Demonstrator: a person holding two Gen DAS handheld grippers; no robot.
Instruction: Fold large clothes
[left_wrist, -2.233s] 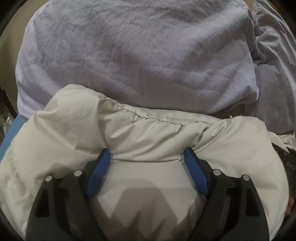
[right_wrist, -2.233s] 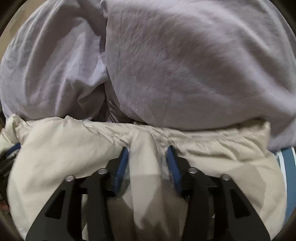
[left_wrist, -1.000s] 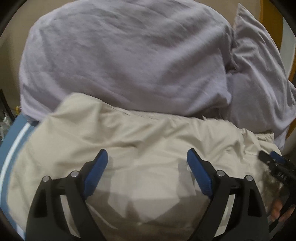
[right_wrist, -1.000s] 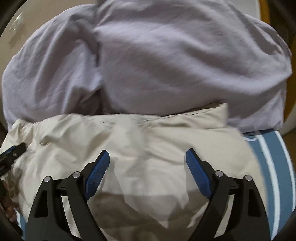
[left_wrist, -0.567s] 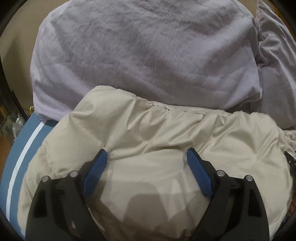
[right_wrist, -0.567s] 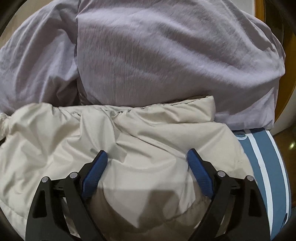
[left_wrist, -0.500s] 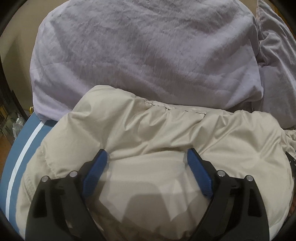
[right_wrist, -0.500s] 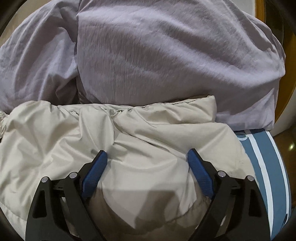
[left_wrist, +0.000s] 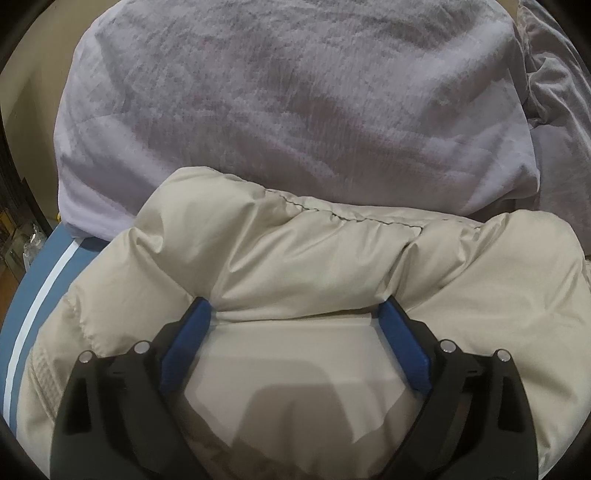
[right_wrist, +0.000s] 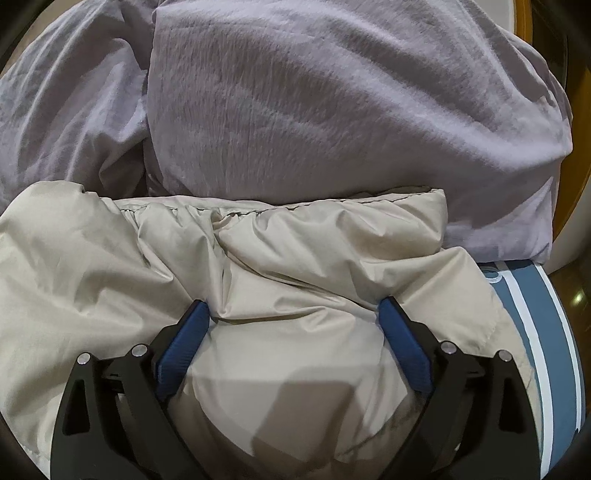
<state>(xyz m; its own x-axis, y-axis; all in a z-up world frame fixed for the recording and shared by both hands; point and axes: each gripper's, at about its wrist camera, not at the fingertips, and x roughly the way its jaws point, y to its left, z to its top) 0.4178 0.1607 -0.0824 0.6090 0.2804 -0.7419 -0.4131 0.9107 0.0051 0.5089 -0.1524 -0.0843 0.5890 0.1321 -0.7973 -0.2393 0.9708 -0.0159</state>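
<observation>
A cream padded jacket (left_wrist: 295, 258) lies bunched on the bed, its stitched hem against a lilac pillow. It also shows in the right wrist view (right_wrist: 277, 258). My left gripper (left_wrist: 295, 314) is open, its blue pads pressed down into the jacket with puffy fabric bulging between them. My right gripper (right_wrist: 293, 314) is open too and presses into the jacket's right part the same way. The jacket's lower part is hidden under both grippers.
Lilac pillows (left_wrist: 295, 103) (right_wrist: 332, 110) fill the space just beyond the jacket. A blue sheet with white stripes shows at the left edge (left_wrist: 33, 295) and at the right edge (right_wrist: 539, 332). A wooden frame (right_wrist: 576, 147) stands at far right.
Both grippers, wide open since a second ago, have sunk lower into the jacket, and the fabric now puffs up around the pads. 2.2 s ago the right gripper pinched the fabric.
</observation>
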